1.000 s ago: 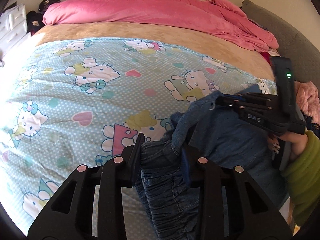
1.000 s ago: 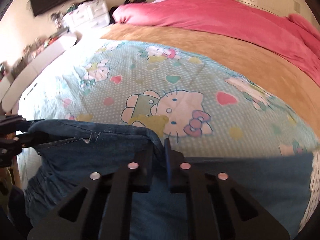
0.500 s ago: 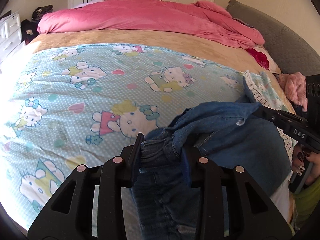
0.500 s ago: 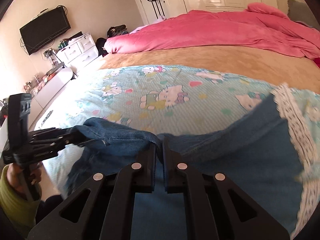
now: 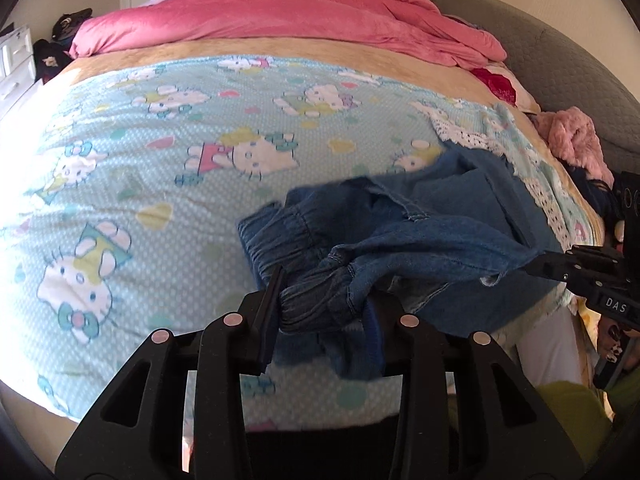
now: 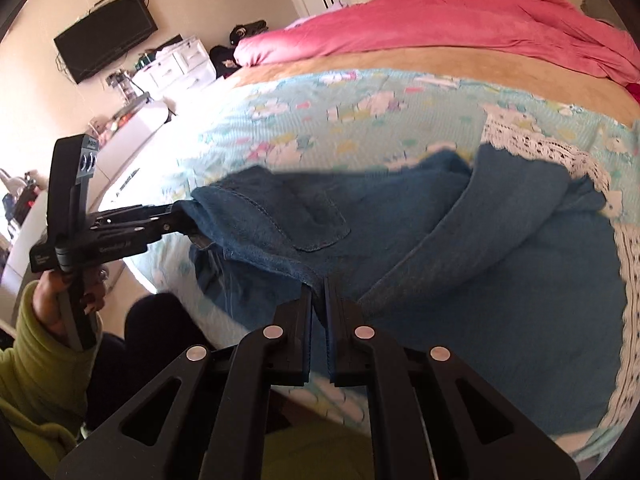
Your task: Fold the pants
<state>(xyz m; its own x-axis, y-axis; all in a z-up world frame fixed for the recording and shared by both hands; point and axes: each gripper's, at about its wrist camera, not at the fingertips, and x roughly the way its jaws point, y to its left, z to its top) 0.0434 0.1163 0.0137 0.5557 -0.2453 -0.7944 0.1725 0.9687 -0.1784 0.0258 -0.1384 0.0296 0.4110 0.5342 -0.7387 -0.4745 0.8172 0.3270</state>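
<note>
Blue denim pants (image 5: 436, 236) are held stretched above the near edge of the bed. My left gripper (image 5: 324, 300) is shut on a bunched elastic band of the pants, thick folds filling the gap between its fingers. Across the right wrist view the pants (image 6: 460, 248) spread wide, a back pocket facing up. My right gripper (image 6: 319, 292) is shut on a thin denim edge. Each gripper shows in the other's view: the right one (image 5: 532, 266) at the right, the left one (image 6: 182, 218) at the left, held by a hand in a green sleeve (image 6: 36, 356).
The bed carries a light blue cartoon-cat sheet (image 5: 160, 168) with a lace edge (image 6: 560, 152), a tan blanket and a pink duvet (image 5: 280, 16) at the far end. A grey headboard (image 5: 560, 72) and pink fluffy cloth (image 5: 572, 140) lie right. White drawers and a wall television (image 6: 104, 36) stand left.
Both grippers have drawn back toward the bed's near edge and moved apart, pulling the pants taut between them. More of the sheet shows beyond the pants. Both grips stayed.
</note>
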